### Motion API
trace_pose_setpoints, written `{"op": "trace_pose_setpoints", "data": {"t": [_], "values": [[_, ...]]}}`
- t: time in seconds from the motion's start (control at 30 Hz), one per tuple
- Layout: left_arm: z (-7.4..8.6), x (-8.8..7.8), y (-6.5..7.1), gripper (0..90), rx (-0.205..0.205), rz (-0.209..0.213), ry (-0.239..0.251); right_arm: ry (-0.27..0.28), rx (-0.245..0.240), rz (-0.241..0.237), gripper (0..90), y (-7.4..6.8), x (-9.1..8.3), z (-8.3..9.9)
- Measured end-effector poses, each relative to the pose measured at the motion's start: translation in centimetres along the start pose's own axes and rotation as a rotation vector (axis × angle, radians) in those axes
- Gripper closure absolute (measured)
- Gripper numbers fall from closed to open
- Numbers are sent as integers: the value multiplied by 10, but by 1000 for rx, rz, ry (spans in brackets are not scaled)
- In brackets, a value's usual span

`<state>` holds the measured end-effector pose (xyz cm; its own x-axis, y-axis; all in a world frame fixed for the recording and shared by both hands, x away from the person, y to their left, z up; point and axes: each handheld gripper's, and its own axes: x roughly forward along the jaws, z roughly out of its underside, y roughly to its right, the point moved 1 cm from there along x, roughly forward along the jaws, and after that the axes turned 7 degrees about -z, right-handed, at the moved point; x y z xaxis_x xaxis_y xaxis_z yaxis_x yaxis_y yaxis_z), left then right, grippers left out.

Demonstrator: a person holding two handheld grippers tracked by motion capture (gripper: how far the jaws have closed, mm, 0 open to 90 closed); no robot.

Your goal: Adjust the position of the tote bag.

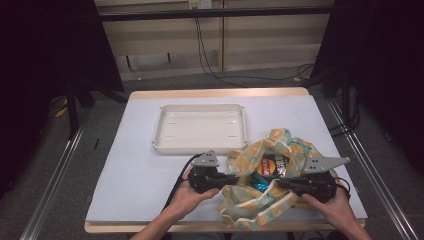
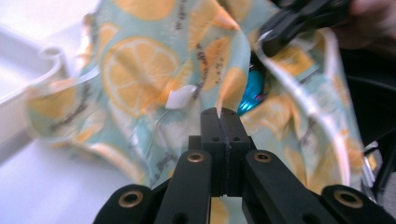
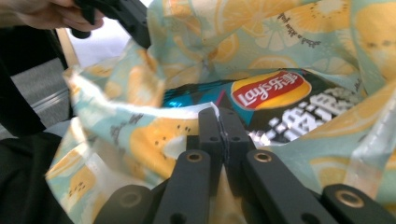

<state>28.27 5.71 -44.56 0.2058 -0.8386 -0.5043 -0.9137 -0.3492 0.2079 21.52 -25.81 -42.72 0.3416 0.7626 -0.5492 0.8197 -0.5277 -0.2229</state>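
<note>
Cloth printed with orange lemon slices on pale mint is making up the soft, crumpled bag that is sitting at the near right of the tabletop, just in front of the tray. Its rim is edged with a lighter binding, and a small white label is showing on one side in the left gripper view.

Both claws are gripping that rim from opposite sides. The left claw is pressed together on a fold of the fabric, which is sticking up between its black jaws in the left gripper view. The right claw is likewise pinching the pale edge of the bag on the other side. No earlier picture bears on how they got there. Between them the mouth of the bag is gaping.

Inside, a glossy dark crisp packet with a red and yellow logo is lying next to something shiny and teal.

Beyond the bag, a shallow cream plastic tray with rounded corners is resting on the smooth white sheet covering the tabletop, whose wooden edge is showing at the far side. Black curtains are hanging left and right, pale panels are lining the back wall, and cables are trailing across the grey floor.
</note>
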Motion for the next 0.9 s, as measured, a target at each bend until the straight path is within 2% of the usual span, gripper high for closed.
{"op": "trace_pose_setpoints", "data": {"t": [0.1, 0.23, 0.27, 0.3, 0.33, 0.37, 0.4, 0.43, 0.5, 0.53, 0.6, 0.63, 0.67, 0.7, 0.73, 0.77, 0.8, 0.83, 0.87, 0.9], "values": [[7, -5, -2, 900, -6, -11, -22, 55, 16, -2, 900, -10, -15, 9], [14, -7, -2, 897, -12, 1, -35, 47, 12, -8, 900, -16, -21, 19], [20, -7, 1, 894, -15, 9, -58, 38, 22, -10, 900, -19, -23, 27], [20, -7, 1, 887, -15, 9, -58, 38, 22, -10, 900, -19, -23, 27], [24, -7, 4, 881, -17, 19, -70, 28, 30, -14, 897, -21, -24, 35], [25, -6, 5, 865, -13, 26, -71, 28, 35, -18, 886, -22, -25, 38], [26, -6, 6, 828, 12, 34, -65, 22, 36, -17, 859, -23, -26, 39], [25, -6, 6, 812, 26, 28, -59, 31, 44, -10, 806, -23, -25, 38], [23, -7, 6, 776, 25, 18, -47, 37, 43, -9, 783, -23, -25, 35], [18, -11, 9, 769, 32, 13, -18, 49, 22, -13, 718, -24, -24, 26], [13, -17, 12, 739, 41, 11, 14, 64, 7, -16, 661, -24, -24, 16], [13, -17, 12, 734, 41, 11, 14, 64, 7, -16, 661, -24, -24, 16], [10, -20, 14, 725, 37, 8, 38, 86, 1, -16, 619, -23, -25, 6], [8, -23, 15, 725, 46, 9, 52, 86, 1, -16, 619, -23, -25, 6], [3, -29, 19, 722, 55, 9, 87, 114, -11, -28, 605, -23, -27, -3], [3, -29, 19, 742, 55, 9, 87, 128, -11, -19, 617, -23, -29, -8], [-1, -33, 24, 769, 82, 49, 101, 135, -19, -21, 630, -22, -29, -13], [-1, -33, 24, 836, 82, 49, 101, 135, -19, -21, 630, -22, -29, -13], [-4, -32, 27, 836, 106, 87, 101, 140, -26, -11, 641, -21, -29, -17], [-7, -26, 34, 881, 129, 113, 89, 153, -19, 7, 657, -15, -26, -26]]}}
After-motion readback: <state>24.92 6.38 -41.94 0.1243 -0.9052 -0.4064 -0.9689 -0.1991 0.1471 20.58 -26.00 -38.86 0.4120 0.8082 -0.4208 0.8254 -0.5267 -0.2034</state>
